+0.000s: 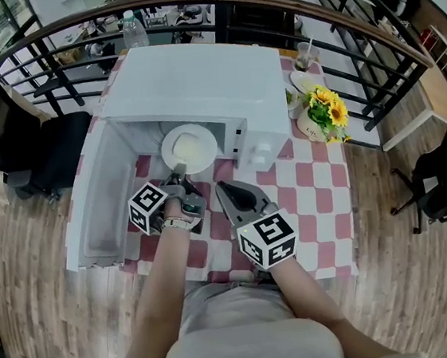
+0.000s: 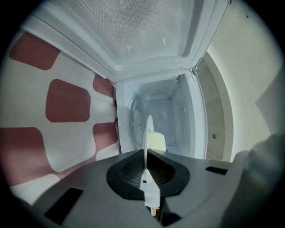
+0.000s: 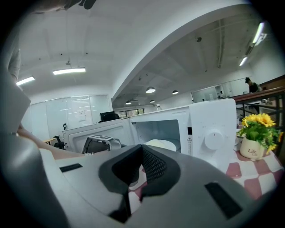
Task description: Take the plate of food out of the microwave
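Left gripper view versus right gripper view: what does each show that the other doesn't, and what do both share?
Only the left gripper view: the plate edge-on, its rim clamped in the left gripper, and the back wall of the microwave cavity. Only the right gripper view: the microwave's dial, the sunflowers, and the right gripper, holding nothing. Both: the open microwave, the pale food and the checked tablecloth.

- The open microwave door (image 1: 102, 204) stands as a wall just left of the left tongs (image 1: 179, 172).
- Right of the right tongs (image 1: 221, 187) the desk (image 1: 322, 195) lies free, until the flower pot (image 1: 310, 125).
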### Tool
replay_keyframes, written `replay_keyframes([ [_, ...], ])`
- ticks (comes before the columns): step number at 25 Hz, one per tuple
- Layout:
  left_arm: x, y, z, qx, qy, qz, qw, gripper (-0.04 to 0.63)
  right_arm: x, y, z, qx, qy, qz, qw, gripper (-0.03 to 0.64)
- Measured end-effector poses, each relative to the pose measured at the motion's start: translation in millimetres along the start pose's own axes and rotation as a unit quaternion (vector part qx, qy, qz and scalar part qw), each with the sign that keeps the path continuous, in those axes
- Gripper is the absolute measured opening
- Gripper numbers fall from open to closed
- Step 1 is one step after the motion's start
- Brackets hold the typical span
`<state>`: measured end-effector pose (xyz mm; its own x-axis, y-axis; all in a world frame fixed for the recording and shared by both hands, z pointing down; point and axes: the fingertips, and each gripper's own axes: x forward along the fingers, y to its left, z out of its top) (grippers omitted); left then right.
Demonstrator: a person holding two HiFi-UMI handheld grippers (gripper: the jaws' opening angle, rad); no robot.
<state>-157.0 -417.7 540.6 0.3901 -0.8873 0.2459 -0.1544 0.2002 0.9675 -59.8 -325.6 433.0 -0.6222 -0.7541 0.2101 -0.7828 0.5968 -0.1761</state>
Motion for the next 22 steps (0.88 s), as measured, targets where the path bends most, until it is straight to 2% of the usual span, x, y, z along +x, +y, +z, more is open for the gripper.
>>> replay_keyframes([
  [6,-26,-3,-11,0.009,-0.007,-0.011,0.9999,0.012,-15,13,-3,-0.007,0.002,0.004,1.0,0.025],
  [11,-50,-9,-19,0.015,-0.029,-0.024,0.9992,0.012,-29,25,-3,-0.012,-0.002,0.011,1.0,0.025],
  [22,-94,-21,-44,0.012,-0.048,-0.033,0.9982,0.013,-52,38,4,-0.037,-0.015,0.01,0.999,0.025],
])
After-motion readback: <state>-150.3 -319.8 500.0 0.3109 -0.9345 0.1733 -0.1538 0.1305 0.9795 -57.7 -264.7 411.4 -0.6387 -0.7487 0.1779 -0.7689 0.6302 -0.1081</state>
